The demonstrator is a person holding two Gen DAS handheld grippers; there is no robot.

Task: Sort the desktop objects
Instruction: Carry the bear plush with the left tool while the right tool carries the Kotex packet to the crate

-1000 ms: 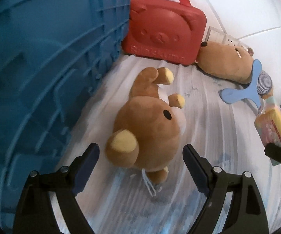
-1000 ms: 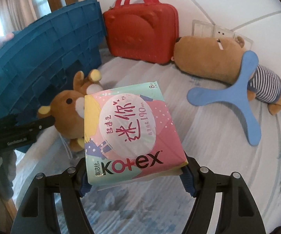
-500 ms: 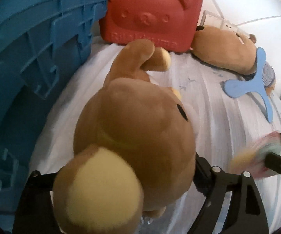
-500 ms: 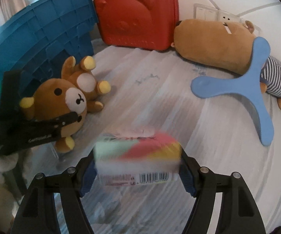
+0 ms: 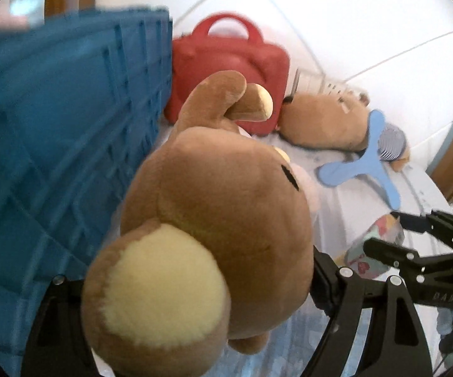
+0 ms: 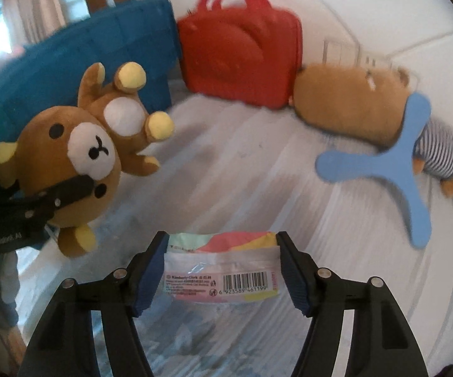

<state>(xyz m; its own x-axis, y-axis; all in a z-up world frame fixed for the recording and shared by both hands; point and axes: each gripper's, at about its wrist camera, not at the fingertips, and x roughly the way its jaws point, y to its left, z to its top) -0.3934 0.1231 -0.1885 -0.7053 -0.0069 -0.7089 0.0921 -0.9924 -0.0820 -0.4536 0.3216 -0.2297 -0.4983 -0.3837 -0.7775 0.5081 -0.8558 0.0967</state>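
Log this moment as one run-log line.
left gripper: shut on small bear plush, lifted | right gripper: shut on pad packet | blue crate: beside plush | step: carrying

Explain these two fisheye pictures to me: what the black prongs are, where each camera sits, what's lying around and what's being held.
The black prongs are two-finger grippers that a person holds, one per hand. Each carries a camera looking along its fingers.

Left view: the left gripper clamps a small brown teddy bear by the head.

Right view: the right gripper is shut on a pastel packet of pads, barcode facing up.

On the pale surface lie a blue three-armed boomerang and a larger plush animal in a striped shirt. A red carry case stands at the back, beside a blue crate.
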